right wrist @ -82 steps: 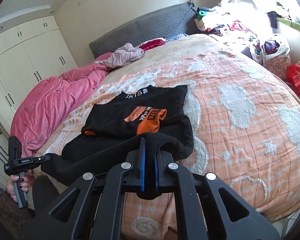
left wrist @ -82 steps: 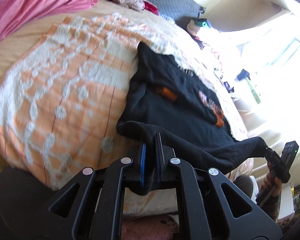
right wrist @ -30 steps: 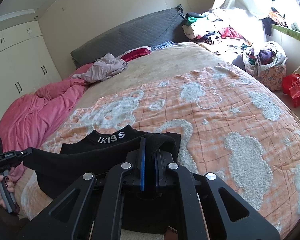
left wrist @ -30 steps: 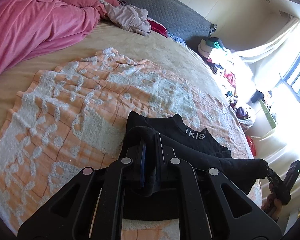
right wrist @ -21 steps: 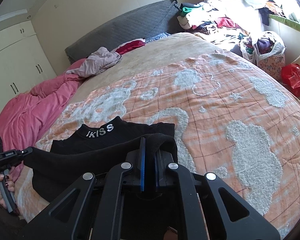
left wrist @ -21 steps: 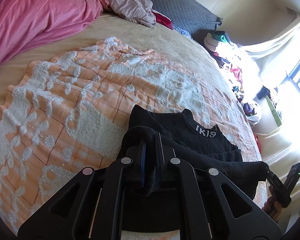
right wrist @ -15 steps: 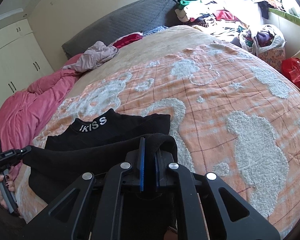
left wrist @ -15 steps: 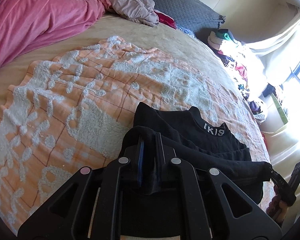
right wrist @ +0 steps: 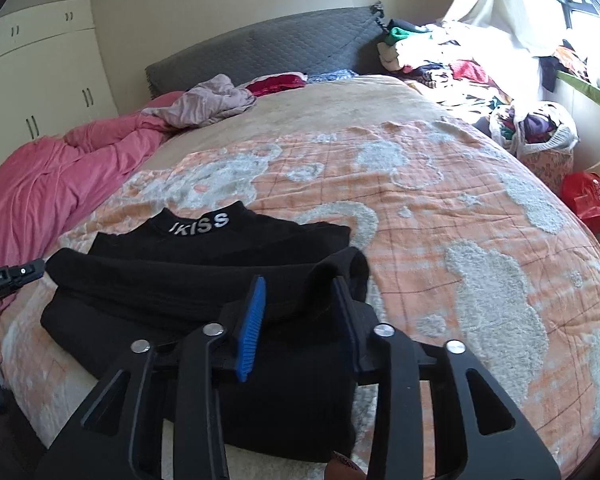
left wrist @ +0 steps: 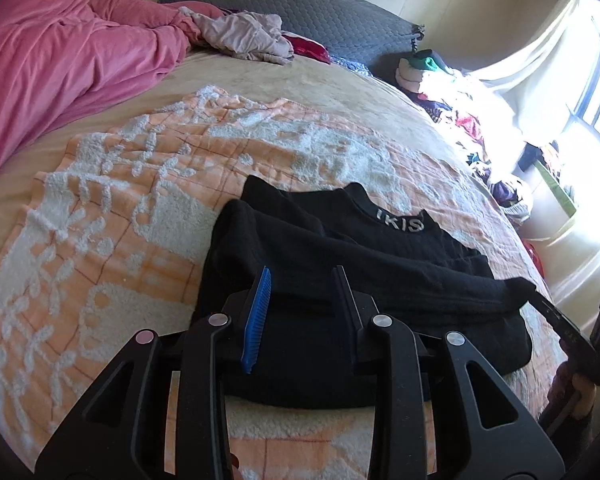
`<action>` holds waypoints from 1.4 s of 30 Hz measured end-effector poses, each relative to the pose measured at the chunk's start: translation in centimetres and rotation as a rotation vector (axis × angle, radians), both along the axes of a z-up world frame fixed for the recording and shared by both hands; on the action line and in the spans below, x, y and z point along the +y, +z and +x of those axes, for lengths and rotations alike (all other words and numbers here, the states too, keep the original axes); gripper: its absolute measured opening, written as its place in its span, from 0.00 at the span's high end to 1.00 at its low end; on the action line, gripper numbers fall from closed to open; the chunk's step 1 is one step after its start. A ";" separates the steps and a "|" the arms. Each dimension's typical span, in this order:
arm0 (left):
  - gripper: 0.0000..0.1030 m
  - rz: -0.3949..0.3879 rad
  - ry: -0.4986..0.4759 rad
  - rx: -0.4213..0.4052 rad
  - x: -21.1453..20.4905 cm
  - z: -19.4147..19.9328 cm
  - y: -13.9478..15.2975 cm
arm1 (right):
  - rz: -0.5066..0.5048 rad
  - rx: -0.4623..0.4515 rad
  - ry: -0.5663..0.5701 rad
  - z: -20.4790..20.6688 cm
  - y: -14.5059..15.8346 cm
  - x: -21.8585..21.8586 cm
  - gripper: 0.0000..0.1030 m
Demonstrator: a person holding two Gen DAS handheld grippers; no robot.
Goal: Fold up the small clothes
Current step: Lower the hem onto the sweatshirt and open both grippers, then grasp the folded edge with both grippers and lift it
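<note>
Black sweater (left wrist: 340, 256), folded, on orange-and-white blanket (left wrist: 100, 216); left gripper (left wrist: 302, 312) and right gripper (right wrist: 296, 312) jaws spread, empty; pink duvet (left wrist: 52, 60) beyond.

Folded top on a bedspread, a gripper at each end

The top (left wrist: 340, 264) lies on the bedspread (left wrist: 112, 216), its collar on the far side, the left gripper (left wrist: 300, 292) over its left end and the right gripper (right wrist: 296, 304) over its right. Behind it, crumpled clothes (right wrist: 208, 106) lie before the headboard (right wrist: 268, 54); a duvet (left wrist: 52, 60) is heaped at left.
</note>
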State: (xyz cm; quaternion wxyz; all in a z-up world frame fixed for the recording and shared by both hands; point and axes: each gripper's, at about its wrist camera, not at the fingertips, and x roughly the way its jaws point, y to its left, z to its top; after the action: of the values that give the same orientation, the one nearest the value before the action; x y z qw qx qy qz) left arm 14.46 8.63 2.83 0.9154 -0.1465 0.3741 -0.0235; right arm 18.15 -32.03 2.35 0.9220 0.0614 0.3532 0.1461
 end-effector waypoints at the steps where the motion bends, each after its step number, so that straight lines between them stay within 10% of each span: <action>1: 0.86 0.010 -0.017 0.004 -0.6 -0.4 -0.2 | -0.007 0.008 0.030 -0.1 -0.2 0.8 0.84; 12: 0.88 0.112 -0.113 0.090 -4.5 -0.4 -3.2 | -0.111 0.104 0.217 -1.0 -2.5 6.9 0.86; 25: 0.87 0.198 -0.127 0.134 -5.9 4.4 -5.1 | -0.170 0.142 0.169 1.7 -4.2 7.3 0.87; 42: 0.74 0.123 -0.054 0.125 -3.6 10.8 -3.9 | -0.086 0.061 0.002 7.7 -1.7 1.9 0.80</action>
State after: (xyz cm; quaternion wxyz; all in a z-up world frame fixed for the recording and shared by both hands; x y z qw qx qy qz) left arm 25.27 5.06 -1.07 0.8967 -0.0809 0.4349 -0.0162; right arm 25.84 -30.18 0.62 0.9125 0.0258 0.3870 0.1299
